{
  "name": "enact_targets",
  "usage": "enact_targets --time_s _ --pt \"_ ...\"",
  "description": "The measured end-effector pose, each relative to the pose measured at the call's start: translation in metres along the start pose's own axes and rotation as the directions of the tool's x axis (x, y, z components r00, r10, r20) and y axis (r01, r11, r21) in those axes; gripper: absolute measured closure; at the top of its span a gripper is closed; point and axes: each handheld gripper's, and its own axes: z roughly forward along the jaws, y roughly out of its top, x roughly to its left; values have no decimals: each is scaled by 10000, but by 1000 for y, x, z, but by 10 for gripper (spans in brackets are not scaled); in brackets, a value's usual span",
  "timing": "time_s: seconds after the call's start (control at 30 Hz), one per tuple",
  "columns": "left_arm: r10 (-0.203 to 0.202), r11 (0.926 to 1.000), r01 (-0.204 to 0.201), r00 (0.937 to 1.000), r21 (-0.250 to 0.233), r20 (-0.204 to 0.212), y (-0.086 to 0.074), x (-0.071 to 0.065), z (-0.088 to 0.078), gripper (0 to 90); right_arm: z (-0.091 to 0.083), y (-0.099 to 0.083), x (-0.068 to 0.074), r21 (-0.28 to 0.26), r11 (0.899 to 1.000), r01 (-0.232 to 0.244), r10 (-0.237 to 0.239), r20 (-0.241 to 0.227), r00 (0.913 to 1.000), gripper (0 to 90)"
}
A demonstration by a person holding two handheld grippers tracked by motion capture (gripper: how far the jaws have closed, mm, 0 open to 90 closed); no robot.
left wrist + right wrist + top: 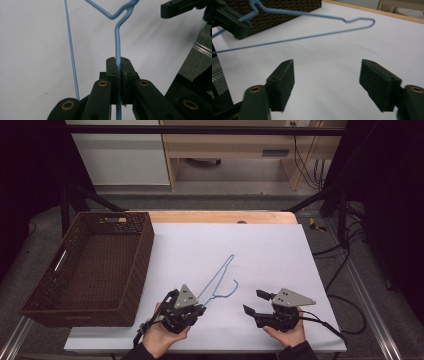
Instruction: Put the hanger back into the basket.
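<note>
A thin blue wire hanger is held over the white sheet near the front middle of the table. My left gripper is shut on the hanger's wire; in the left gripper view the hanger's wire runs straight up out of the closed jaws of the left gripper. My right gripper rests to the right of the hanger, apart from it, jaws wide open. In the right gripper view the right gripper holds nothing, and the hanger hangs ahead above the sheet.
A dark brown wicker basket stands empty at the table's left side. A white sheet covers most of the wooden table. Black frame posts and cables lie off the right edge.
</note>
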Motion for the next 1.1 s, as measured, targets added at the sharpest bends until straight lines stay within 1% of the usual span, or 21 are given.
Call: enact_targets --time_s 0.03,0.1,0.17,0.3,0.37,0.4,0.47,0.63,0.67,0.7,0.77,0.83,0.93,1.1 --pt "-55 10000 55 10000 -76 32 1 1 -2 868 -1 1 -1 19 10000 22 -22 45 10000 241" --pt "-16 9997 17 10000 -247 39 5 5 -9 868 -3 2 -3 -32 10000 -63 63 182 9998 185" --pt "26 9993 -23 10000 -362 76 9 7 -15 868 -7 3 -9 -70 9992 -387 389 349 9986 133" --pt "58 9982 -54 10000 -600 62 16 13 -27 868 -16 4 -21 -73 9982 -595 600 919 9940 44" --pt "76 9974 -72 10000 -720 52 20 16 -34 868 -19 5 -24 47 9985 -547 538 1169 9917 39" --pt "81 9967 -76 9999 -810 60 23 17 -39 868 -21 5 -26 -17 9987 -500 498 1193 9916 39" --pt "82 9957 -75 9999 -921 80 27 20 -45 868 -25 4 -31 -170 9976 -676 692 1205 9903 40" --pt "210 9938 -203 9998 -1094 50 38 28 -57 869 -31 2 -39 -191 9962 -848 865 1286 9879 45" --pt "239 9933 -233 9997 -1129 37 40 31 -60 868 -32 2 -40 -161 9971 -748 763 1354 9878 47" --pt "257 9934 -251 9997 -1121 47 43 34 -62 868 -32 2 -40 -140 9973 -724 736 1327 9884 46" --pt "238 9922 -231 9997 -1224 42 49 41 -69 868 -32 2 -40 -115 9970 -760 768 1326 9882 46" --pt "247 9914 -252 9997 -1287 -54 53 46 -74 868 -32 1 -42 -94 9971 -758 763 1278 9889 46" --pt "230 9905 -255 9995 -1348 -203 60 55 -83 869 -33 0 -45 -94 9961 -877 882 1355 9868 44" --pt "180 9904 -238 9989 -1362 -441 65 69 -93 868 -36 -1 -47 -127 9960 -880 889 1376 9865 43"
